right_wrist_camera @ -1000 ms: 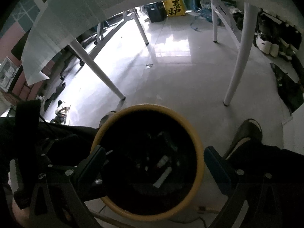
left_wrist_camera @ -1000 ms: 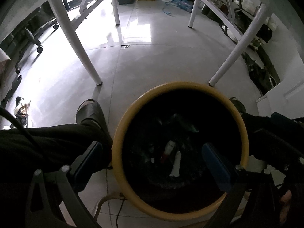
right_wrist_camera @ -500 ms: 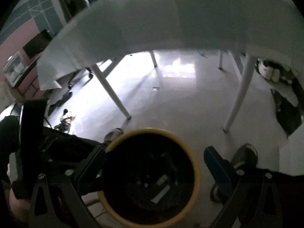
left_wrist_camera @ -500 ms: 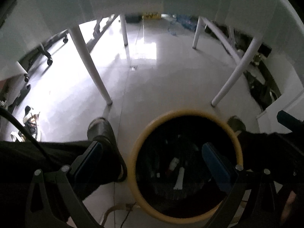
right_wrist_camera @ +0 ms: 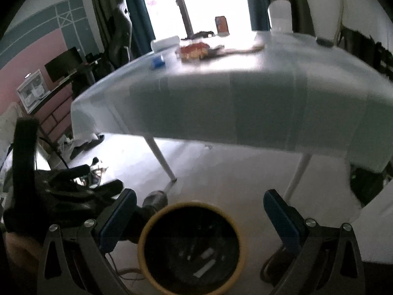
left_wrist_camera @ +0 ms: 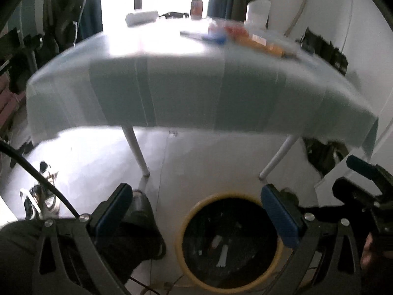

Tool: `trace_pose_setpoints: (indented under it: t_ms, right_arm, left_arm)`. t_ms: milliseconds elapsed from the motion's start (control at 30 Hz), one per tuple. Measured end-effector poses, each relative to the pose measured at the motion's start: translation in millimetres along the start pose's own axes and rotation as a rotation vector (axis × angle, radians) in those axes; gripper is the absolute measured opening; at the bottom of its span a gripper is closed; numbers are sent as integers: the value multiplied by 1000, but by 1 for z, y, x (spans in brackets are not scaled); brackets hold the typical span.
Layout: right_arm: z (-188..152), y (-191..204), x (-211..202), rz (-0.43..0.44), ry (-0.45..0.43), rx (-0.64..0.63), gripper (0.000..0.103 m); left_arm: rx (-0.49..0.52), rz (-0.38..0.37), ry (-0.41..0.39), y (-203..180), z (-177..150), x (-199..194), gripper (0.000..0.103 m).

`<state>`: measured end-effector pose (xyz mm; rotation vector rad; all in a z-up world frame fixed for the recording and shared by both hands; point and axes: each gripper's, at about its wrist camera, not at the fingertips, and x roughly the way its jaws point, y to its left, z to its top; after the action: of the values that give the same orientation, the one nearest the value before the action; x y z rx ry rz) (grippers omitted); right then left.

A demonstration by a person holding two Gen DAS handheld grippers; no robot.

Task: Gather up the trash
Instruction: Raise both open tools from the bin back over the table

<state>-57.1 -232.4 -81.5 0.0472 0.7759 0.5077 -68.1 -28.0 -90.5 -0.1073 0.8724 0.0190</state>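
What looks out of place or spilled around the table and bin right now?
Nothing looks spilled or damaged. The yellow-rimmed bin stands upright on the floor with litter inside. Wrappers and a can sit scattered on the table, blurred. Both the left gripper and right gripper are open and hold nothing.

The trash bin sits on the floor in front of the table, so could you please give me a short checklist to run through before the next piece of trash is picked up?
1. Left tongs empty and open: ok, wide apart with nothing between them.
2. Right tongs empty and open: ok.
3. Bin upright and within reach on the floor: ok, some trash already inside.
4. Trash left on the table: ok, a red and orange wrapper lies near the middle.
5. Can at the far edge is trash: cannot tell.
6. Sharp view of the tabletop: not ok, both views are blurred.
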Motion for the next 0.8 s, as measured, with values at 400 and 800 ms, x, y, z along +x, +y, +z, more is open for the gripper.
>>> trace_pose_setpoints:
  t_ms: [400, 800]
  right_arm:
    - [56, 15, -37, -12, -99, -140, 103]
    - [114, 30, -32, 30, -118, -264, 103]
  left_arm:
    - [85, 6, -143, -8, 58, -35, 102]
    - [97, -13, -179, 6, 96, -28, 102]
